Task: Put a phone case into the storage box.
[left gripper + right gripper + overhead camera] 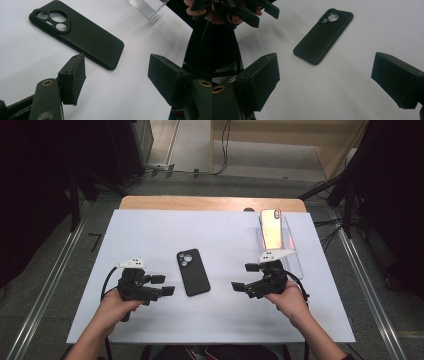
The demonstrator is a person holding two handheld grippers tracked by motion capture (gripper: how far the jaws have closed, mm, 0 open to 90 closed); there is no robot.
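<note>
I see a matte black rubbery phone case (192, 272) lying flat mid-table on the white sheet (150, 230), camera cutouts at its far end, long axis running away from me. My left gripper (162, 285) and right gripper (245, 277) flank it, both jaws wide, empty.

Black rubbery phone case (192, 272) lies flat on the white table sheet (150, 235), between both jaw pairs, touching neither. Left gripper (161, 285) sits just left of it, jaws spread and aimed at its near end; from the left gripper view it's ahead and left of the gap. Right gripper (246, 276) is right of it, jaws spread. Pink-edged phone (271, 228) leans in the clear plastic stand (294, 255) behind the right gripper.
</note>
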